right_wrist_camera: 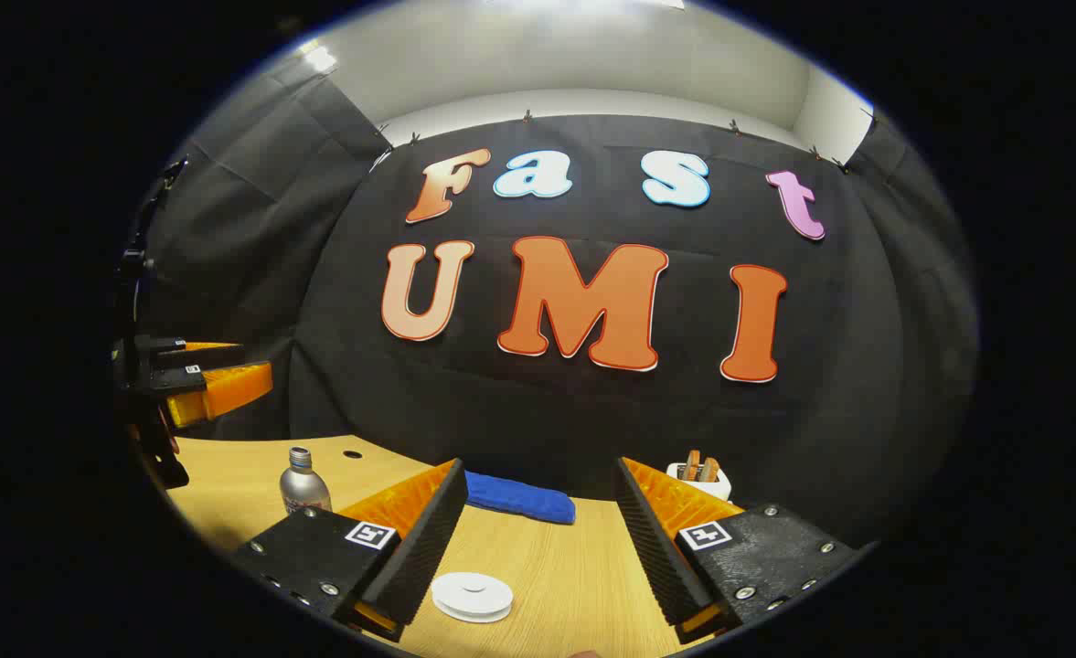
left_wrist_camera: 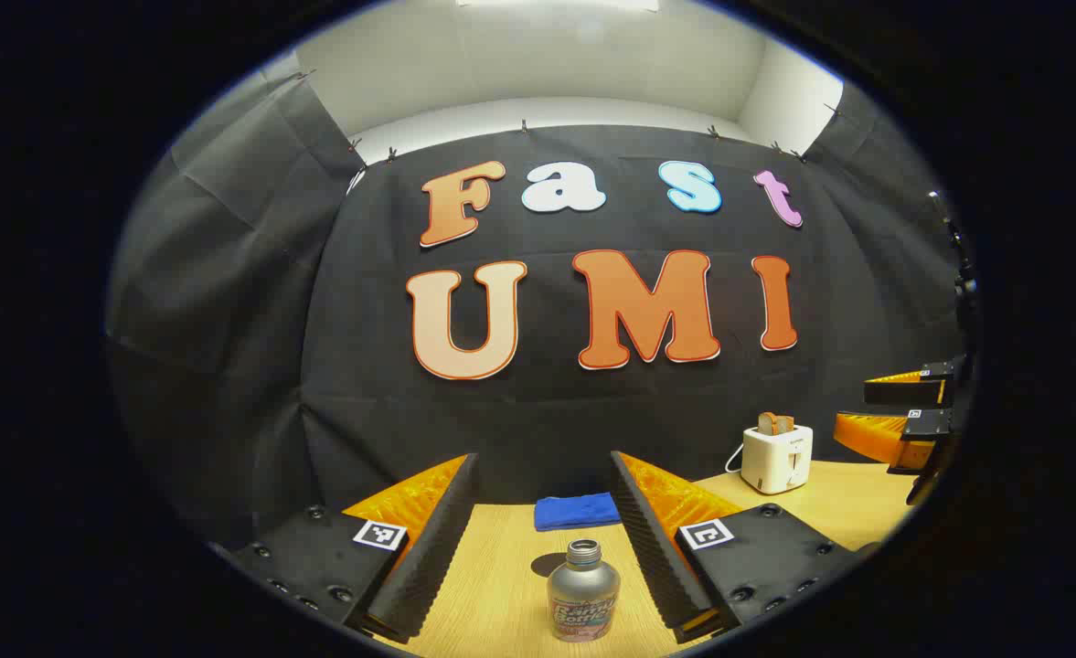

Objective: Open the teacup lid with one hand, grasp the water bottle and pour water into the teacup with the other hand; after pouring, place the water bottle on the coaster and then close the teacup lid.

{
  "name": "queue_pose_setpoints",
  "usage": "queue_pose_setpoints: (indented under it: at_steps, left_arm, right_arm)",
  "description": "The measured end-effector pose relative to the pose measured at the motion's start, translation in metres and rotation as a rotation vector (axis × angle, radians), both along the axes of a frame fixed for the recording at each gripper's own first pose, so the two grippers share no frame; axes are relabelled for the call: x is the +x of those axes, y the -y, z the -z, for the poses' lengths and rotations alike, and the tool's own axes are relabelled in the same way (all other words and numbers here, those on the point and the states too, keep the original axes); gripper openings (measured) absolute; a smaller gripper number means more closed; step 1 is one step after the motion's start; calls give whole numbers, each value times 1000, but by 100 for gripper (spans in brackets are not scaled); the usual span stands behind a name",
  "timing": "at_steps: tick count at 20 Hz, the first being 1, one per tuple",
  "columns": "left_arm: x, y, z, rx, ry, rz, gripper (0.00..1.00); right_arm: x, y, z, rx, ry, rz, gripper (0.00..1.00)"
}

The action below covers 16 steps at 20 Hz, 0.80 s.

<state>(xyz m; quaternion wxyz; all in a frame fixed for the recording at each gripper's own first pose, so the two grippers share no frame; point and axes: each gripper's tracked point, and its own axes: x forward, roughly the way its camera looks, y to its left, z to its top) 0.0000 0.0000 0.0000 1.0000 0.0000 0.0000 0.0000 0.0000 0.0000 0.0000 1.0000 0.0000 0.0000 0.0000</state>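
Wooden bench [left_wrist_camera: 501, 594], pale grain, runs to the black cloth wall. Blue folded cloth [left_wrist_camera: 578, 511] lies flat near the bench's far edge, close to the wall. White toaster [left_wrist_camera: 776, 457] stands off to the right, cord trailing behind, two browned slices [right_wrist_camera: 700, 467] upright in its slots.

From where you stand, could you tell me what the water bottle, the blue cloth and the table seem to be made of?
The water bottle looks like brushed aluminium: matte silver-grey body, soft sheen, bare metal neck, printed label. The blue cloth appears to be soft folded fabric, perhaps microfibre, with rounded, slumped edges. The table looks like light wood or wood-grain laminate; fine parallel grain lines show, but the pictures cannot settle which.
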Motion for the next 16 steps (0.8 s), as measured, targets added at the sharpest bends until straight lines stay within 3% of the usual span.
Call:
queue_pose_setpoints:
  at_steps: [16]
  left_arm:
    - [-1, -7, 13, -19, -13, -7, 96]
  right_arm:
    - [11, -19, 35, -16, -74, -31, 97]
